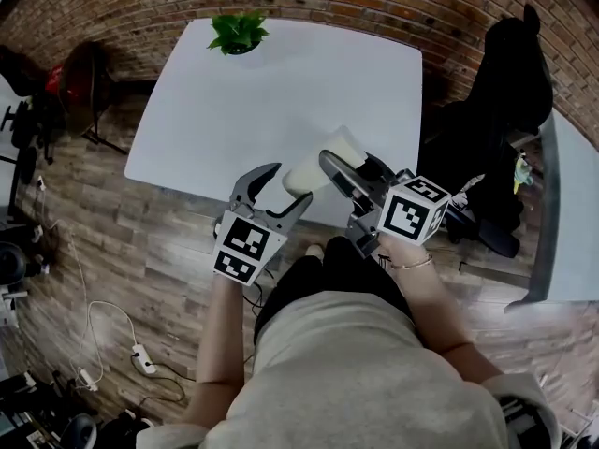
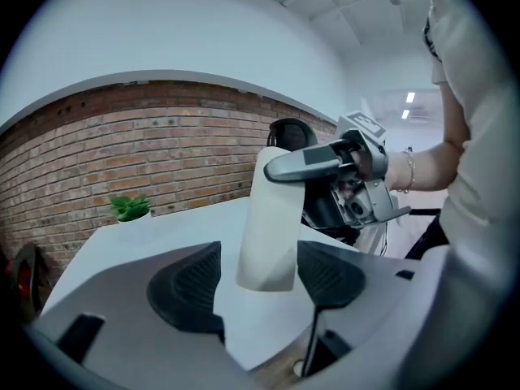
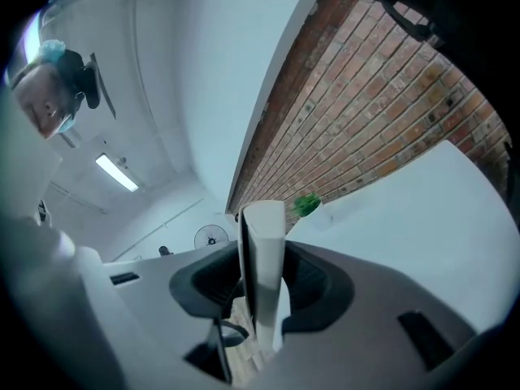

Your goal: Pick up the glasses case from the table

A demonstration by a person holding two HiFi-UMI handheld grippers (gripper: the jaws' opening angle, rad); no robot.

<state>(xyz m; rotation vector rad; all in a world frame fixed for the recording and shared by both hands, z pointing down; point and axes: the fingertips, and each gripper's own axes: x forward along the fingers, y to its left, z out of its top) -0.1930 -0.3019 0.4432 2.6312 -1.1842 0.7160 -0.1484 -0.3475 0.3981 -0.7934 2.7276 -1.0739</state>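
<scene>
My right gripper points level and squeezes the one white glasses case, holding it up over the near edge of the white table. My left gripper, just to its left, tips down with its jaws wide apart and holds nothing. One green plant sits at the far edge.

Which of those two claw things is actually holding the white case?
The right gripper: its jaws are clamped on the glasses case. The left gripper has its jaws apart, pressing on nothing.
</scene>
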